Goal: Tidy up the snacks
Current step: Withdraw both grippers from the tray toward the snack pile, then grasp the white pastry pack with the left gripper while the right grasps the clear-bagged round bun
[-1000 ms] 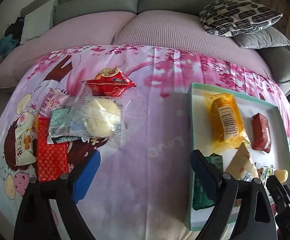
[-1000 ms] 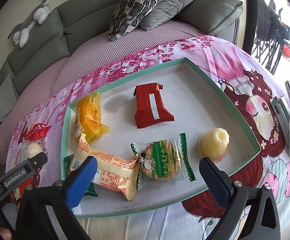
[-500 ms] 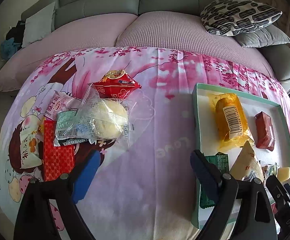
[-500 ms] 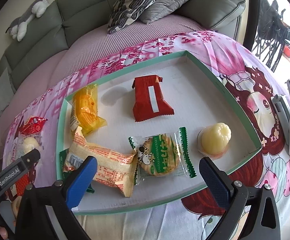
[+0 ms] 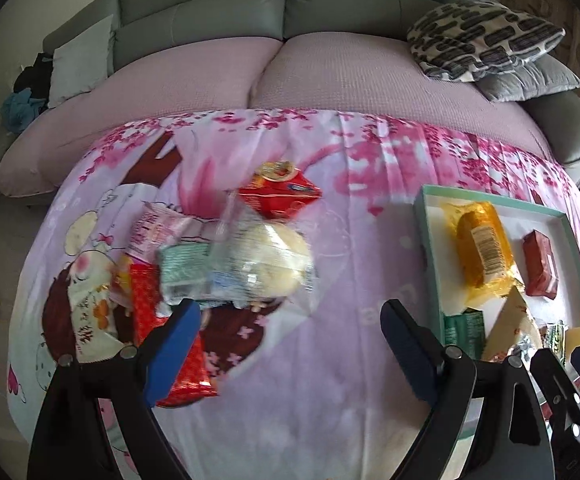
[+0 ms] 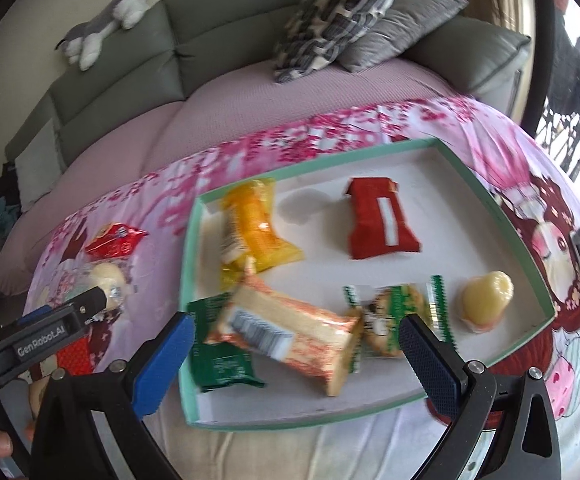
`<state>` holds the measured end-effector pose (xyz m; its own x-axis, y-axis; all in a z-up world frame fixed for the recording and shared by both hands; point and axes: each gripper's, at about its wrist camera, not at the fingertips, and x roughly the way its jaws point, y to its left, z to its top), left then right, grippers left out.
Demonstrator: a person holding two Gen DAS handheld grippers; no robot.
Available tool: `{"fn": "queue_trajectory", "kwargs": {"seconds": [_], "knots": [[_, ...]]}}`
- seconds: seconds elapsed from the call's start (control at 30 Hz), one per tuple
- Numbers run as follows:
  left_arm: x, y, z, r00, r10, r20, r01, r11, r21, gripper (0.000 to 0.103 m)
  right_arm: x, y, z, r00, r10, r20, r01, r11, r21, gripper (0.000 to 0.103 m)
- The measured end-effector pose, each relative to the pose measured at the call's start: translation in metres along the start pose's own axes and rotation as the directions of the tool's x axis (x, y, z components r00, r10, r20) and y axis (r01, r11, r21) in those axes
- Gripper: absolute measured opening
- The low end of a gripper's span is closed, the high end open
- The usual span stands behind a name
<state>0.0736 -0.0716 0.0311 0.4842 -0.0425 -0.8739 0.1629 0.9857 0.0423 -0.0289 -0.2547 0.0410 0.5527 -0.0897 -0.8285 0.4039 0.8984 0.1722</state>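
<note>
**Loose snack pile: handling properties and jaw status**

Left wrist view. The left gripper (image 5: 290,328) hovers over the pink printed cloth (image 5: 330,344), jaws spread wide and holding nothing. Just ahead lies the unsorted pile: a clear-wrapped bun (image 5: 266,266) on top, a red foil packet (image 5: 280,196) behind it, a flat red sachet (image 5: 162,320) partly under the left finger (image 5: 174,348), and a pink wrapper (image 5: 150,228) to the left. The bun is judged light, soft and easily crushed; its film looks slippery (motion blur hides the seams). A suitable hold is likely across the bun's middle with gentle closure, or on the crimped film end. The teal-rimmed tray (image 5: 426,240) sits to the right, well apart from the pile.

Right wrist view. The right gripper (image 6: 294,348) hangs over the near tray edge (image 6: 274,420), jaws fully released and empty. Inside the tray: an orange-striped cake pack (image 6: 290,332), a green packet (image 6: 218,356), a green-edged biscuit (image 6: 394,320), a yellow-wrapped roll (image 6: 254,228), a red pouch (image 6: 378,220) and a jelly cup (image 6: 486,296).
</note>
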Motion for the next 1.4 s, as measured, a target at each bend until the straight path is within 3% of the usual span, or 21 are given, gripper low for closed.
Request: {"fn": "queue_trajectory", "kwargs": {"seconds": [0.17, 0.3, 0.57, 0.93, 1.07, 1.27, 1.4], "knots": [[-0.001, 0.029, 0.006, 1.000, 0.027, 0.007, -0.027, 0.998, -0.049, 0.092, 0.005, 0.016, -0.004, 1.000, 0.007, -0.007, -0.007, 0.999, -0.037, 0.103], [0.003, 0.056, 0.010, 1.000, 0.012, -0.009, -0.013, 0.992, -0.124, 0.092, 0.009, 0.026, -0.006, 1.000, 0.003, -0.010, -0.004, 0.998, -0.061, 0.103], [0.009, 0.089, 0.020, 1.000, -0.010, -0.015, 0.007, 0.986, -0.169, 0.092, 0.012, 0.050, -0.002, 1.000, 0.020, -0.012, -0.021, 0.995, -0.100, 0.103], [0.023, 0.162, 0.024, 0.997, 0.051, -0.051, -0.064, 0.952, -0.299, 0.092, 0.022, 0.100, 0.009, 0.994, 0.098, -0.058, -0.105, 0.987, -0.125, 0.103], [0.032, 0.183, 0.019, 0.993, 0.081, -0.084, -0.105, 0.940, -0.325, 0.092, 0.033, 0.128, 0.013, 0.983, 0.145, -0.109, -0.159, 0.978, -0.135, 0.103], [0.049, 0.210, 0.007, 0.989, 0.061, -0.137, -0.112, 0.911, -0.397, 0.092, 0.059, 0.165, 0.024, 0.959, 0.176, -0.224, -0.207, 0.970, -0.124, 0.103], [0.061, 0.212, 0.002, 0.983, 0.064, -0.172, -0.129, 0.909, -0.397, 0.092, 0.082, 0.178, 0.035, 0.924, 0.216, -0.317, -0.247, 0.967, -0.062, 0.103]]}}
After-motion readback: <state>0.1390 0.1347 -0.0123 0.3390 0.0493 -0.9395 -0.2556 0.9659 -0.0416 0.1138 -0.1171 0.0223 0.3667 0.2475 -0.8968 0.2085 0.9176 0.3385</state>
